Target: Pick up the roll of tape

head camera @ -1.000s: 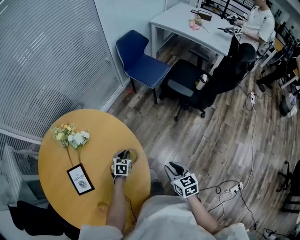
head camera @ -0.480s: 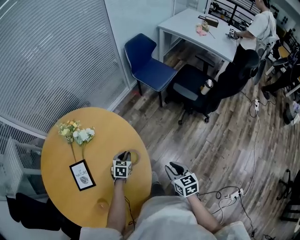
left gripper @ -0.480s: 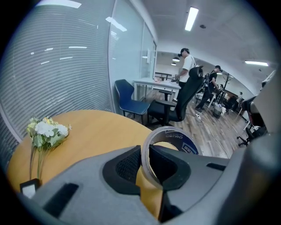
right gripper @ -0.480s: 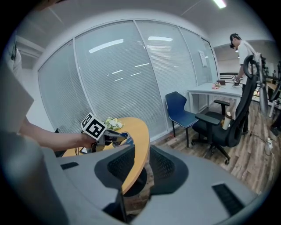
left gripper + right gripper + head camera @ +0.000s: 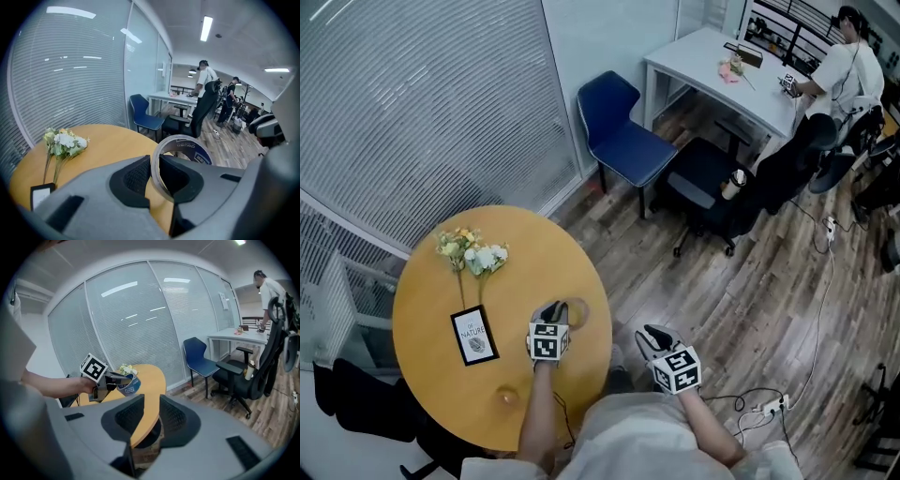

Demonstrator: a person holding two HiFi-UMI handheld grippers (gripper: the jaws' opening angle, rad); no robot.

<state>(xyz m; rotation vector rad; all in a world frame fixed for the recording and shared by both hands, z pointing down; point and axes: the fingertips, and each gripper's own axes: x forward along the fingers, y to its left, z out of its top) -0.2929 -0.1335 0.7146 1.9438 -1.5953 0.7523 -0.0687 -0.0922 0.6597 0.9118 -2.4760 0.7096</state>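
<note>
Risen since a second ago, the left gripper (image 5: 553, 311) clamps its jaws on the grey, blue-labelled roll of tape (image 5: 183, 146) above the round yellow counter (image 5: 431, 281). The empty right gripper (image 5: 654, 334) alongside is closing its jaws.

Flowers (image 5: 472, 255) near card (image 5: 474, 335) on round table (image 5: 539, 258); blue chair (image 5: 630, 152) nearby.

The card (image 5: 474, 335) on the table (image 5: 422, 291) reads "NATURE", with smaller print above it too small to make out; the tape (image 5: 185, 144) bears blue labels inside, their white print unreadable.
</note>
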